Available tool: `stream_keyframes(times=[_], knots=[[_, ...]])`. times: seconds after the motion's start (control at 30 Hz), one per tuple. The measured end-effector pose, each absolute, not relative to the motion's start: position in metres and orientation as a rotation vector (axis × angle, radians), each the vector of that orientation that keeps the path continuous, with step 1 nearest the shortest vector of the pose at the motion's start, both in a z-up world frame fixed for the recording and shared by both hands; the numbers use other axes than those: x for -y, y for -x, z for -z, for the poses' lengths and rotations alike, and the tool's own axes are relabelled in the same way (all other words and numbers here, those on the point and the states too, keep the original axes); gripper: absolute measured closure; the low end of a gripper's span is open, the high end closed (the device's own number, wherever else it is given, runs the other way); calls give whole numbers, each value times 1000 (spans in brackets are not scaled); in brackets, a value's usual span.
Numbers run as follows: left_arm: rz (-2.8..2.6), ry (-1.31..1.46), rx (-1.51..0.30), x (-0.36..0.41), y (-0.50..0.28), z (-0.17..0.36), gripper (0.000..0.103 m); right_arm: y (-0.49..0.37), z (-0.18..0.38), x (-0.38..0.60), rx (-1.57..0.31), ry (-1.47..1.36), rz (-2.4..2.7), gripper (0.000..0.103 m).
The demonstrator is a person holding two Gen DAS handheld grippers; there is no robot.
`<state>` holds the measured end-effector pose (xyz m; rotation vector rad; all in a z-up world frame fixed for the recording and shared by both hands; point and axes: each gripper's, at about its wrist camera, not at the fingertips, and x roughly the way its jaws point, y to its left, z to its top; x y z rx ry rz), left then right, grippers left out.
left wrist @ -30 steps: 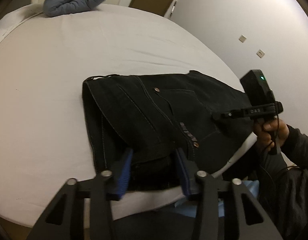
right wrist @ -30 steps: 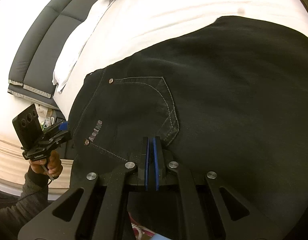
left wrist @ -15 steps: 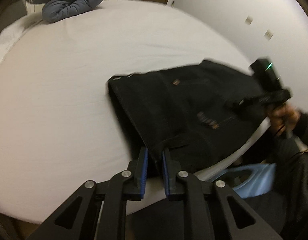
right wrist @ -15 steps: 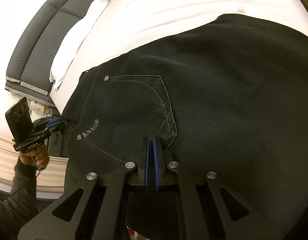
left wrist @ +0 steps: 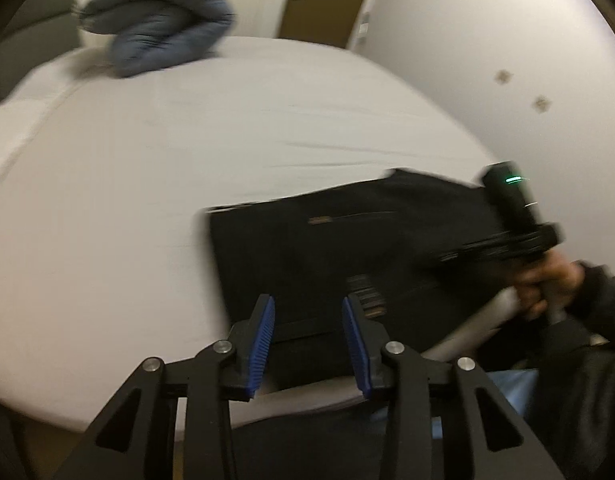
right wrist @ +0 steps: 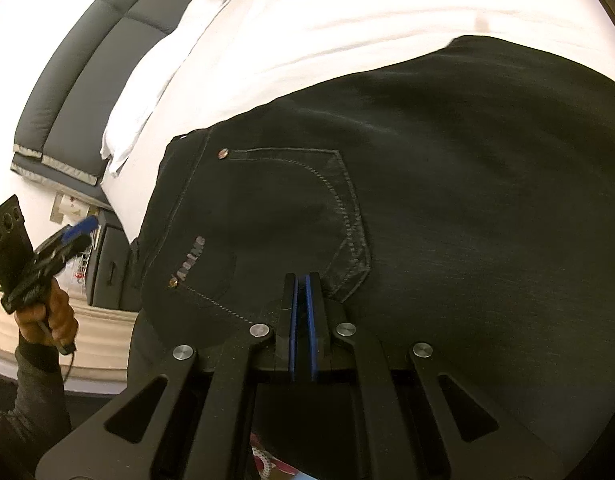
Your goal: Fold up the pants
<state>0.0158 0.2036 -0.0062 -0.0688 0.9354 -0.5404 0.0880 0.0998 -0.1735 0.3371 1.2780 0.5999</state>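
Black jeans (left wrist: 327,248) lie folded on the white bed (left wrist: 147,160), back pocket up, waistband toward the left edge. My left gripper (left wrist: 307,320) hovers just above their near edge. Its jaws are opening, and nothing is pressed between the blue pads (left wrist: 263,336). In the right wrist view the jeans (right wrist: 467,200) fill the frame. My right gripper (right wrist: 303,280) is shut on a pinch of their near edge, just below the pocket seam. The left gripper (right wrist: 67,236) shows there at the far left, lifted off the cloth in a hand.
A rolled blue-grey duvet (left wrist: 159,28) with a yellow cushion lies at the bed's far end. A dark padded headboard (right wrist: 87,80) and a pillow (right wrist: 147,100) are at the left, with a dark bedside cabinet (right wrist: 107,264) below. A white wall (left wrist: 487,60) runs close along the bed's right side.
My left gripper closed on the jeans' near edge, tugged them, then let go and rose with its jaws apart. The jeans lie a little shifted. The right gripper kept still and shut.
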Motion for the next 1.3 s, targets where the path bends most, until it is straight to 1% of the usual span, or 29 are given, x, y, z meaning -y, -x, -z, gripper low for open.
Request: stream_keyframes(times=[0.03, 0.1, 0.17, 0.2, 0.23, 0.3, 0.33, 0.4, 0.43, 0.5, 0.53, 0.57, 0.6, 0.63, 0.67, 0.7, 0.73, 0.8, 0.87, 0.9, 0.93, 0.97, 1.0, 1.03, 1.07, 1.17, 1.23, 1.27, 1.3], knots=[[586, 100, -931, -192, -17, 7, 54, -88, 174, -101, -1279, -334, -602, 99], [594, 68, -946, -167, -23, 19, 39, -87, 173, -100, -1274, -344, -610, 99], [565, 25, -1027, -151, -35, 47, 39, -88, 175, -97, -1272, -373, -614, 99], [522, 26, -1085, -150, -43, 69, 39, -88, 175, -94, -1270, -386, -612, 99], [504, 26, -1113, -151, -45, 80, 53, -89, 177, -91, -1267, -401, -610, 99], [470, 71, -1095, -162, -47, 85, 71, -92, 182, -80, -1254, -446, -590, 100], [462, 111, -1101, -169, -49, 83, 77, -94, 184, -73, -1251, -476, -577, 100], [399, 86, -1095, -179, -47, 76, 80, -97, 184, -55, -1230, -530, -552, 100], [375, 71, -1091, -183, -45, 74, 84, -100, 180, -43, -1203, -522, -501, 100], [305, 80, -1084, -191, -43, 60, 82, -106, 178, -10, -1162, -577, -413, 100], [246, 38, -1064, -188, -40, 50, 75, -108, 178, 12, -1145, -632, -343, 100], [227, 5, -1033, -181, -38, 38, 71, -109, 176, 31, -1126, -676, -289, 97], [237, 9, -991, -175, -36, 22, 60, -110, 172, 41, -1102, -706, -295, 96], [258, 46, -944, -167, -35, 7, 42, -112, 167, 45, -1077, -732, -337, 96], [271, 80, -906, -156, -36, -3, 30, -115, 162, 42, -1062, -748, -396, 96], [282, 105, -877, -146, -40, -9, 14, -120, 158, 33, -1055, -757, -467, 96], [308, 122, -854, -128, -44, -11, 10, -124, 157, 24, -1053, -762, -523, 96], [349, 127, -870, -89, -60, 1, 10, -138, 165, 1, -1083, -783, -619, 96], [372, 159, -913, -62, -73, 19, 15, -153, 182, -8, -1113, -814, -615, 96], [391, 169, -953, -45, -82, 33, 25, -160, 193, -4, -1126, -843, -588, 96], [393, 161, -988, -34, -89, 41, 36, -166, 205, 6, -1137, -878, -537, 103], [392, 151, -1032, -25, -92, 54, 41, -170, 217, 24, -1130, -959, -501, 103], [387, 142, -1067, -17, -95, 65, 48, -169, 223, 41, -1100, -1034, -497, 103], [368, 136, -1082, -14, -96, 74, 52, -166, 222, 56, -1066, -1054, -473, 103], [358, 142, -1081, -15, -101, 77, 53, -161, 215, 76, -1033, -1020, -413, 103], [341, 137, -1083, -19, -101, 76, 65, -140, 205, 141, -974, -995, -292, 103], [331, 138, -1094, -24, -101, 76, 80, -122, 195, 188, -920, -973, -177, 103], [327, 157, -1100, -27, -101, 75, 84, -108, 188, 220, -889, -968, -87, 103], [312, 173, -1106, -32, -101, 72, 91, -95, 183, 247, -865, -976, -4, 103]])
